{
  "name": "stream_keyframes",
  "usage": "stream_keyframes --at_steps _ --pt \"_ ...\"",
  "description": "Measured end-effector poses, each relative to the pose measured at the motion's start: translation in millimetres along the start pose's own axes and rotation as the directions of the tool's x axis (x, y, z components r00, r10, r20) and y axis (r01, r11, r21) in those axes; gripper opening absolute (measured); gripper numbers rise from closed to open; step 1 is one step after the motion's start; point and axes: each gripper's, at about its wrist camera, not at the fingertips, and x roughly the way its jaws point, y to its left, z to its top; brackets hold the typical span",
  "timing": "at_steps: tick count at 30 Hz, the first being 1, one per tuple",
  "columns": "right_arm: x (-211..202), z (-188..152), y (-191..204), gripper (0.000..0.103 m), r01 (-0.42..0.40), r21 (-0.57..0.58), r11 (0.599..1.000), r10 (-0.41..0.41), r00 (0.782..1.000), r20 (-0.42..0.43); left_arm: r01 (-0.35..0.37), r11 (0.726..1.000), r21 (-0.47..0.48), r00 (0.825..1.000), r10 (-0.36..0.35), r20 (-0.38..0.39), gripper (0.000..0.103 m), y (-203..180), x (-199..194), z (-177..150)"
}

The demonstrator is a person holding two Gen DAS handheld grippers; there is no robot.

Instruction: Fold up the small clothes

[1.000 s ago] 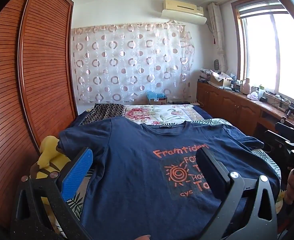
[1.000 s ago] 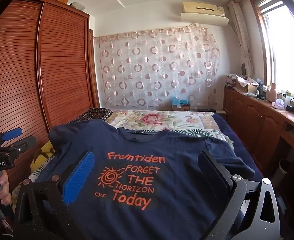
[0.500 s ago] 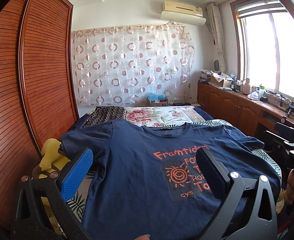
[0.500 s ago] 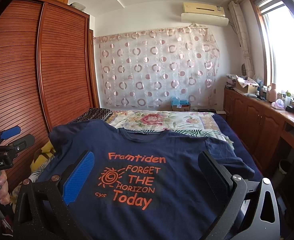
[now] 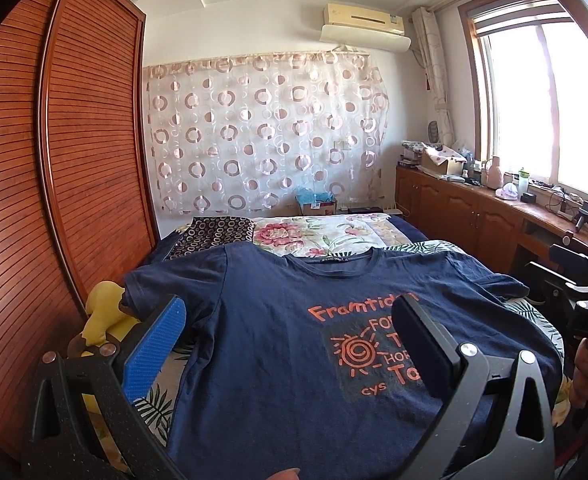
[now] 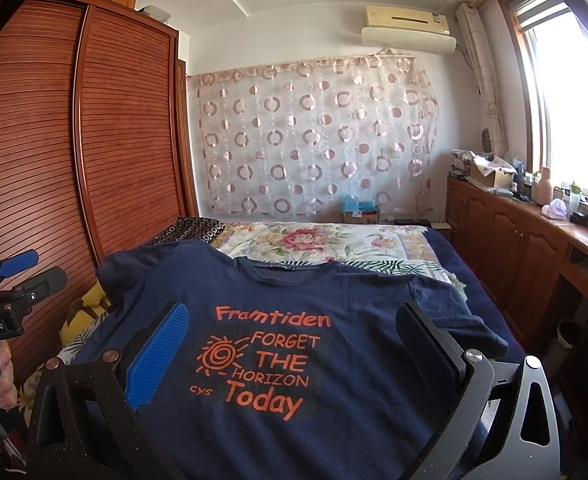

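A navy T-shirt with orange lettering lies spread flat, front up, on the bed, collar toward the far end. My left gripper hovers open above the shirt's lower left part, nothing between its fingers. My right gripper is likewise open over the printed chest area, holding nothing. In the right wrist view the left gripper shows at the left edge, held by a hand. The shirt's right sleeve lies slightly rumpled.
The bed carries a floral cover and a dark patterned cloth near the far end. A wooden slatted wardrobe runs along the left. A wooden cabinet with clutter stands under the window on the right. Yellow fabric lies at the bed's left edge.
The left wrist view has tilted up a little, so the shirt sits slightly lower in frame. The right gripper and the shirt have not moved.
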Motion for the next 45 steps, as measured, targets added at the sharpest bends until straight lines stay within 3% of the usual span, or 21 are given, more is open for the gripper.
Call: stream_keyframes --at_steps 45 --pt "-4.0 1.5 -0.3 0.103 -0.003 0.009 1.0 0.003 1.0 0.005 -0.012 1.0 0.01 1.0 0.012 0.009 0.103 5.4 -0.1 0.5"
